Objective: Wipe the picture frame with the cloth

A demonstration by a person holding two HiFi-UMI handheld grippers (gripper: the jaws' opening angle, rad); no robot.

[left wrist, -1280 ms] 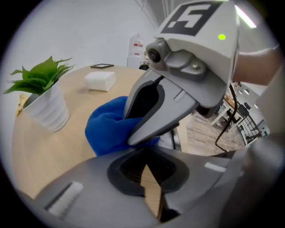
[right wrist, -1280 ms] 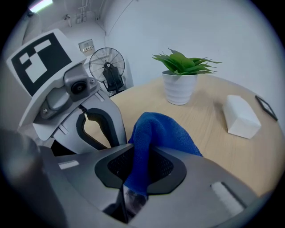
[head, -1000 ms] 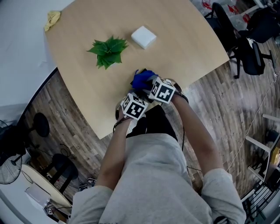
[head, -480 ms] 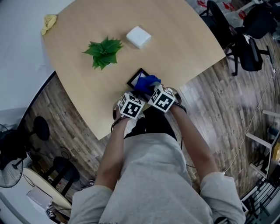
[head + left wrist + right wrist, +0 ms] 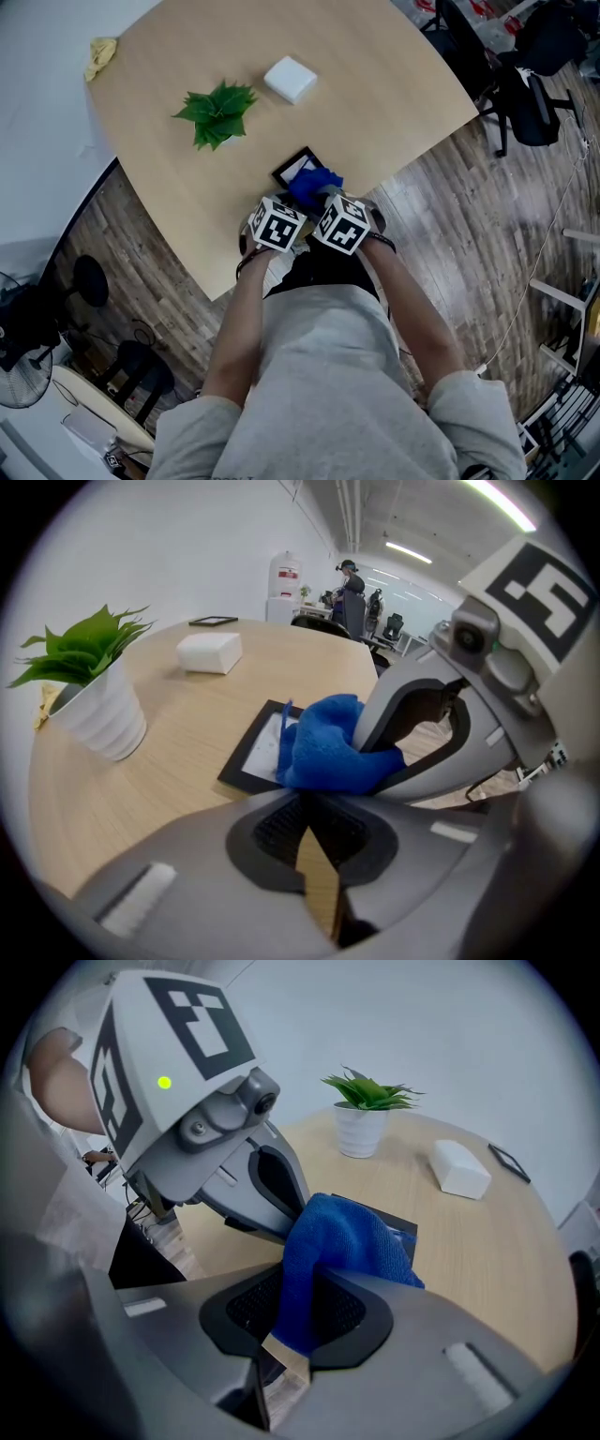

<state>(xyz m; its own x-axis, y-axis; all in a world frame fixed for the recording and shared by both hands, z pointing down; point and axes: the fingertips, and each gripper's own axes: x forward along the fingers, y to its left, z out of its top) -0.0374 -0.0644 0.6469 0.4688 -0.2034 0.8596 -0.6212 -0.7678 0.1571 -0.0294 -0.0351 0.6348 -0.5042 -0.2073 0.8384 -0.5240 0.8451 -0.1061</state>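
Note:
A black picture frame (image 5: 296,167) with a white inside lies flat near the table's front edge. A blue cloth (image 5: 314,186) rests on its near corner. My right gripper (image 5: 300,1307) is shut on the blue cloth (image 5: 330,1246), which drapes forward over the frame (image 5: 401,1228). Close beside it on the left, my left gripper (image 5: 305,803) is shut with nothing between its jaws. It sits just short of the frame (image 5: 251,752) and the cloth (image 5: 333,747). In the head view the marker cubes (image 5: 277,225) hide both sets of jaws.
A potted green plant (image 5: 217,112) and a white box (image 5: 290,79) stand farther back on the round wooden table (image 5: 394,84). A yellow rag (image 5: 101,54) lies at the far left edge. Office chairs (image 5: 525,84) stand on the wood floor to the right.
The right gripper has drawn the blue cloth back toward the table's near edge, uncovering the frame's far part. Both grippers have shifted slightly nearer the person.

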